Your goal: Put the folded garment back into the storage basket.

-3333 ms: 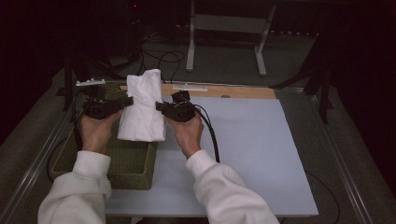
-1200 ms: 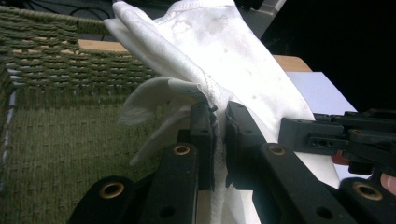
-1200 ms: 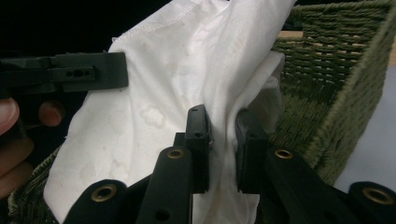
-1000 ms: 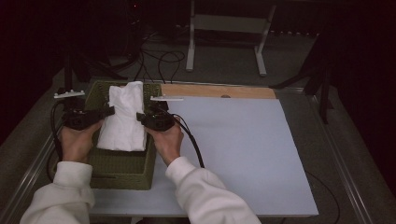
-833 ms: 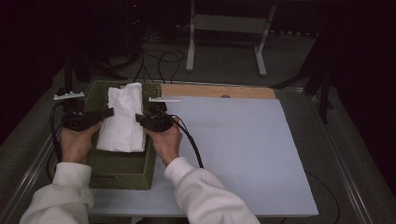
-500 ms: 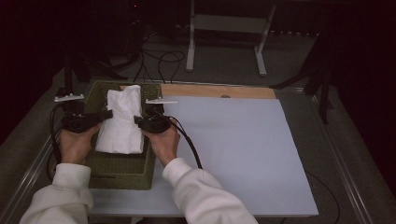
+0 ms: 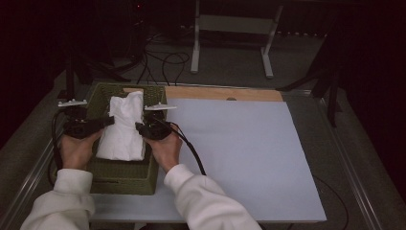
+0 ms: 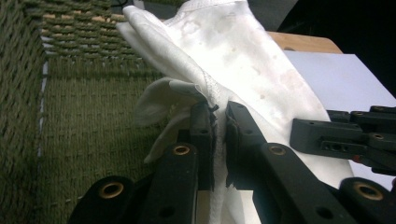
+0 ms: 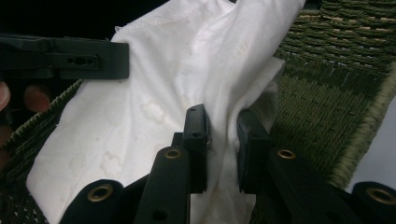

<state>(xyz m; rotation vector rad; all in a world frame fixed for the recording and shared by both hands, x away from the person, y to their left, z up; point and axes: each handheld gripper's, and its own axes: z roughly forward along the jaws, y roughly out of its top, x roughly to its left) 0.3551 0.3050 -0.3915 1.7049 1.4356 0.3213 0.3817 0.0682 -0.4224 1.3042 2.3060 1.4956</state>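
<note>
Two grippers are on one white cloth [image 7: 123, 130], and you have it hanging low over the green woven basket [image 7: 119, 176] at the near left of the table. Nearest you, your left gripper [image 8: 217, 122] has its jaws pinched tight on a hemmed fold of the fabric; that bite looks sound, so leave it alone. Your right gripper [image 9: 223, 131] sits on the opposite edge with cloth bunched between its jaws, and they stand a touch wider, so trust that grip a little less. The job in hand looks like lowering the cloth into the basket, so bring both hands down level and together, because a lopsided drop would let one corner drape over the rim. Keep the folded bundle centred between the basket walls; the lower end already seems to rest inside, though I cannot tell if it touches the floor. Let go only once the weight has settled, both sides at once. Farther off, the white mat [image 7: 239, 153] lies bare beside the basket, and the wooden strip [image 7: 225, 93] runs along its far edge.
</note>
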